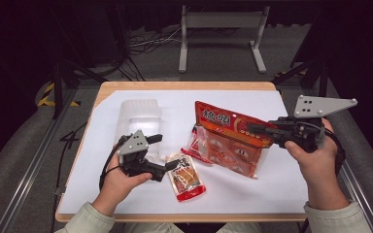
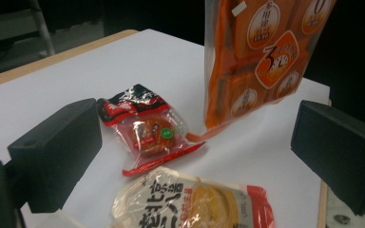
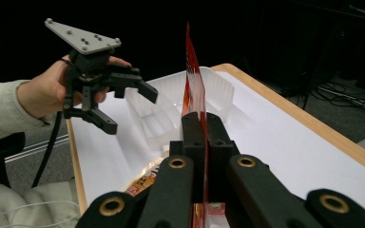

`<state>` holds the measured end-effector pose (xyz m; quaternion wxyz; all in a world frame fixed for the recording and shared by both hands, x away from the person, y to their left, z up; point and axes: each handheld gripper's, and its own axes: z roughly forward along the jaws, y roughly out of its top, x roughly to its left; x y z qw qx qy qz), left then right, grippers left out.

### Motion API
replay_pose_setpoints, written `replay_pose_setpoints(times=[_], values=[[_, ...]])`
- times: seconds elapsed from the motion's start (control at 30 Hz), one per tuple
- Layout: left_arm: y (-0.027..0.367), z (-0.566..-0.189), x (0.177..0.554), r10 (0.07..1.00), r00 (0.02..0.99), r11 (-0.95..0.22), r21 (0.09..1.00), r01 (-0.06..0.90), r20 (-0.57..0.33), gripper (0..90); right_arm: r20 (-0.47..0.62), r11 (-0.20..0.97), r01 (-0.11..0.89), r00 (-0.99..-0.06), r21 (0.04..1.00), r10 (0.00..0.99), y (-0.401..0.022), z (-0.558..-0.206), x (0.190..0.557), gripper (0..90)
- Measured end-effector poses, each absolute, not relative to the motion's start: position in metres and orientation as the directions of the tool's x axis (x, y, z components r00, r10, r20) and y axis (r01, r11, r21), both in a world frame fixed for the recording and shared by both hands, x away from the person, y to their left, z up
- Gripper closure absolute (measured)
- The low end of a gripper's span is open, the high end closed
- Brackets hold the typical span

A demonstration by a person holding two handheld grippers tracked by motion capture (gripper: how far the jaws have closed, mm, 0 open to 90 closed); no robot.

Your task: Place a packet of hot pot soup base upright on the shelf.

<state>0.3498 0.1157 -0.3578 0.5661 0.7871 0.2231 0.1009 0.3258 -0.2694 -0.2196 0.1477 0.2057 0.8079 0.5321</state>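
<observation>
The right tongs (image 1: 255, 130) are clamped fully shut on the top edge of a large orange snack bag (image 1: 230, 141), which hangs lifted and tilted over the middle of the table (image 1: 102, 194), its lower corner near or on the white surface. The right hand (image 1: 311, 148) comes in from the near right, forearm angled up and inward, wrist roughly level, so the tongs point left across the table with the grey three-cornered plate on top. In the right gripper view the bag's thin red edge (image 3: 195, 95) stands upright, pinched between the two black jaws.

The left tongs (image 1: 165, 151) are wide open and hold nothing. The left hand (image 1: 121, 182) sits at the near left, its sleeve at the table's near edge, gripping the body so the jaws point right, one jaw farther, one nearer. In the left gripper view the two jaws stand well apart at either side, with packets on the table between and beyond them.

A small red packet (image 1: 196, 145) lies just left of the hanging bag's lower end. A pale packet with black lettering (image 1: 185, 180) lies nearer, just right of the left tongs' near jaw. A clear plastic tub (image 1: 137, 114) stands on the far left of the table, beyond the left hand.
</observation>
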Motion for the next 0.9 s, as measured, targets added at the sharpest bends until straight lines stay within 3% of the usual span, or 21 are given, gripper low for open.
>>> replay_pose_setpoints(times=[0.57,0.9], values=[[0.091,-0.356,0.365,0.411,0.902,-0.217,0.948,0.234,-0.129,2.1,-0.008,0.349,0.158,-0.903,0.924,0.430,-0.243,-0.223,0.330,90.0],[0.073,-0.360,0.376,0.335,0.931,-0.188,0.958,0.216,-0.144,2.2,0.007,0.340,0.152,-0.919,0.928,0.394,-0.232,-0.228,0.332,90.0]])
